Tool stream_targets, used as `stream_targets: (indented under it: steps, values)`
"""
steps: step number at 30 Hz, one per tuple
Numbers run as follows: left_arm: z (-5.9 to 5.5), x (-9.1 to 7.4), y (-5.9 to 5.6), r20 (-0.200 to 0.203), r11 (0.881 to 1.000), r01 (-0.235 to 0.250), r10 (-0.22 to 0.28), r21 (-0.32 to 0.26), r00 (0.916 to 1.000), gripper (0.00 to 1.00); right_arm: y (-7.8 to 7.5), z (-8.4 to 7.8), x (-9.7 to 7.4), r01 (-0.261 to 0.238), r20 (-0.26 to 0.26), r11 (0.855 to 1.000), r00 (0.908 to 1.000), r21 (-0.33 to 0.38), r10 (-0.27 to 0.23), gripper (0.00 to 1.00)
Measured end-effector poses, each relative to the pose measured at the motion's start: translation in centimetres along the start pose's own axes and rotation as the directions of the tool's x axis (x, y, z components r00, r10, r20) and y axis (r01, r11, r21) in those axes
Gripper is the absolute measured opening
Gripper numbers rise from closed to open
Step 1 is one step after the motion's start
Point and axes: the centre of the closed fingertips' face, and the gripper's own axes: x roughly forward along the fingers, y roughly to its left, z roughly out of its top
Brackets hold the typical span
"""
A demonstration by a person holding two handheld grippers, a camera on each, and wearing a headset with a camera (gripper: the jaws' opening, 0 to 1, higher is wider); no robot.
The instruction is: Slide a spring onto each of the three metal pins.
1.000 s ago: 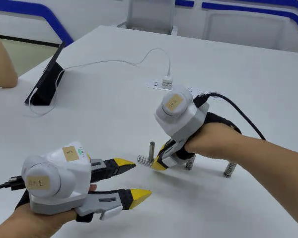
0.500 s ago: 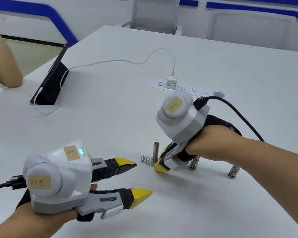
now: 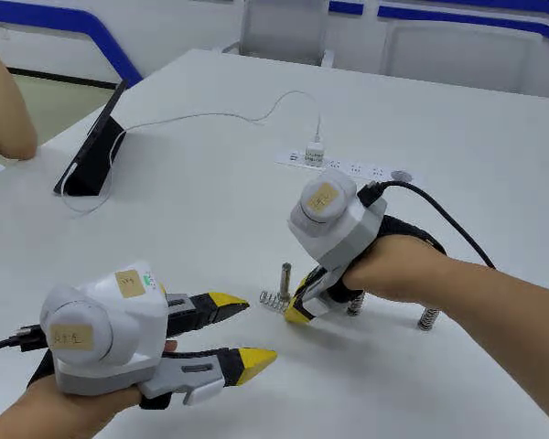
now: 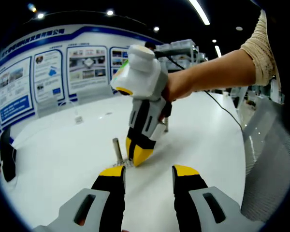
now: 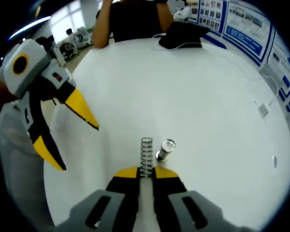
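The spring [image 5: 146, 154] is clamped by one end in the right gripper [image 5: 141, 173], just beside the bare pin [image 5: 165, 149] and not yet threaded. The middle pin [image 3: 353, 303] and outer pin [image 3: 427, 317] appear already sprung, so judge one left. The left gripper [image 3: 259, 327] has its jaws apart, empty

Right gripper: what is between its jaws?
The right gripper pinches one end of a spring, which sticks out beside the bare pin. The gripped end is hidden by the jaws.

Left gripper [image 3: 259, 327], right gripper [image 3: 298, 311]: white housings, tan stickers [image 3: 322, 197], black yellow-tipped jaws, black cable [image 3: 439, 215]; beige knit sleeve [image 4: 261, 53].
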Motion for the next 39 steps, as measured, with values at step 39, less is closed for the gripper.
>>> stream_targets:
  steps: [39]
  values:
    - [1.2,2.4,-3.4,-0.01,0.987,0.122,-0.122,0.103,0.9925,0.32,6.6,-2.4,-6.9,-0.127,-0.092,0.954,0.9902,-0.273,0.105,0.12]
